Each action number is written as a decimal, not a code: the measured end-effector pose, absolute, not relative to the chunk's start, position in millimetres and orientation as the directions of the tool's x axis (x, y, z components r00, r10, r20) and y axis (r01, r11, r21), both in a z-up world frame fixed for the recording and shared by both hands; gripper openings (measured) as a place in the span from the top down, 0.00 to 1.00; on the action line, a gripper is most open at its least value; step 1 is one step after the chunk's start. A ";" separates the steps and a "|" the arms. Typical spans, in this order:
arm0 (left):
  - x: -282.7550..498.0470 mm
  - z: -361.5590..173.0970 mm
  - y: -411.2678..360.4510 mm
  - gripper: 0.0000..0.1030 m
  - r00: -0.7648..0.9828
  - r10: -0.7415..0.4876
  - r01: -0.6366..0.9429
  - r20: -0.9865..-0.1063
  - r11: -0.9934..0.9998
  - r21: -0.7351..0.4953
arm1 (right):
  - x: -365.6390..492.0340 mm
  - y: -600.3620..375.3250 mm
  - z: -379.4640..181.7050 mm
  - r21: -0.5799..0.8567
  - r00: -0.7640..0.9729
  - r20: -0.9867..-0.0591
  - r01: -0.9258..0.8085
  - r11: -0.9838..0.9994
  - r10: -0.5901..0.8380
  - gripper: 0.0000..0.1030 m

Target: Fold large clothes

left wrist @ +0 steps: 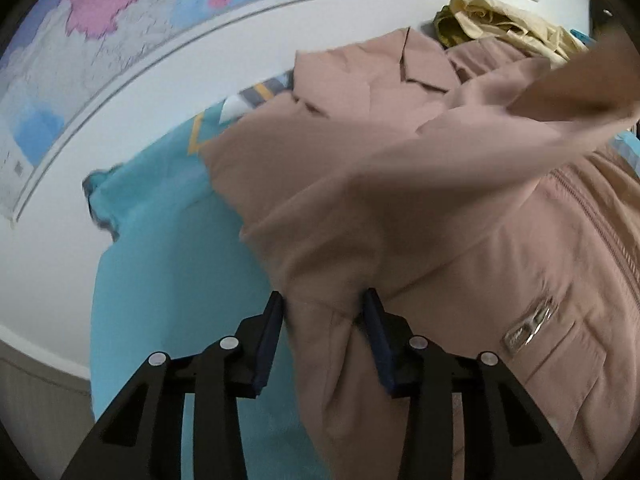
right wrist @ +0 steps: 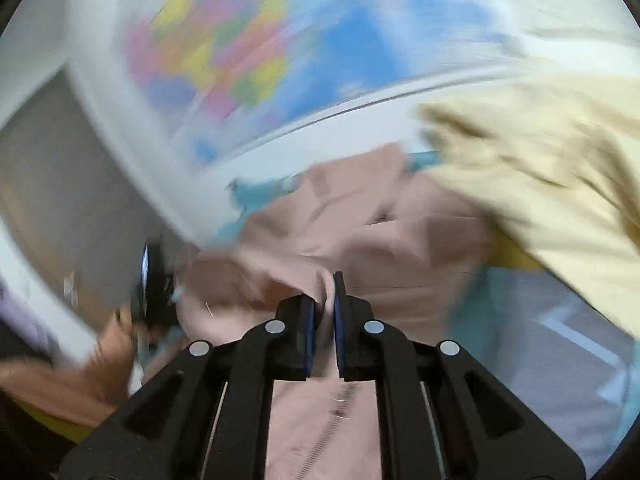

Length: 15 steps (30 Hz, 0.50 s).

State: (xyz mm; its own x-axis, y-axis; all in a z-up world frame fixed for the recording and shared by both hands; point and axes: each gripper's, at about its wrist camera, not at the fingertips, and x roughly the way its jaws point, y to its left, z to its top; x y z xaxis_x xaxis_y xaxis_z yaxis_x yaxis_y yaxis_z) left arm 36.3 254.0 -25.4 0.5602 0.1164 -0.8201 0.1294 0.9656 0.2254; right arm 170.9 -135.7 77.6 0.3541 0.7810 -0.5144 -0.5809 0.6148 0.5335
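Note:
A large dusty-pink jacket (left wrist: 420,208) with a zip and a shiny chest patch lies spread on a turquoise sheet (left wrist: 160,264). My left gripper (left wrist: 324,304) is open, its fingers standing either side of a fold at the jacket's near edge. One pink sleeve is lifted across the upper right of the left wrist view, blurred. In the right wrist view, which is motion-blurred, my right gripper (right wrist: 329,292) is shut on a pinch of the pink jacket (right wrist: 360,240) and holds it up.
A crumpled cream and olive garment (left wrist: 504,20) lies at the far end of the bed, large at right in the right wrist view (right wrist: 540,184). A coloured wall map (left wrist: 100,12) hangs behind. A hand with a dark gripper (right wrist: 152,288) shows at left.

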 end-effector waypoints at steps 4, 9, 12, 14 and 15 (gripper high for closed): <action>21.7 -25.2 259.8 0.61 0.572 0.123 0.114 -0.811 0.967 0.228 | 180.3 -161.4 42.6 0.532 0.358 -0.616 -0.468 0.706 0.702 0.90; 4.9 12.6 270.1 0.42 0.669 0.038 0.111 -0.742 0.982 0.150 | 174.4 -154.4 27.1 0.565 0.325 -0.613 -0.457 0.687 0.720 0.61; 8.1 35.5 260.4 0.35 0.727 0.047 0.120 -0.685 0.974 0.194 | 175.9 -162.6 40.4 0.592 0.367 -0.550 -0.462 0.660 0.750 0.42; 18.5 38.2 247.9 0.31 0.741 0.073 0.139 -0.668 0.956 0.259 | 179.4 -159.4 47.8 0.596 0.374 -0.533 -0.471 0.650 0.759 0.32; 26.4 36.8 243.3 0.31 0.740 0.077 0.151 -0.669 0.949 0.276 | 179.6 -157.6 48.8 0.588 0.378 -0.540 -0.469 0.659 0.752 0.29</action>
State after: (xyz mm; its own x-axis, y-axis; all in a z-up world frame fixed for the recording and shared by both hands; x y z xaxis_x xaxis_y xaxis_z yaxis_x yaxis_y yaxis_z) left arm 26.4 243.3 36.8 0.7395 0.0769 -0.6687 0.1511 0.9491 0.2763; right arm 179.6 -157.6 48.8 0.3776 0.7519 -0.5404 -0.4694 0.6585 0.5882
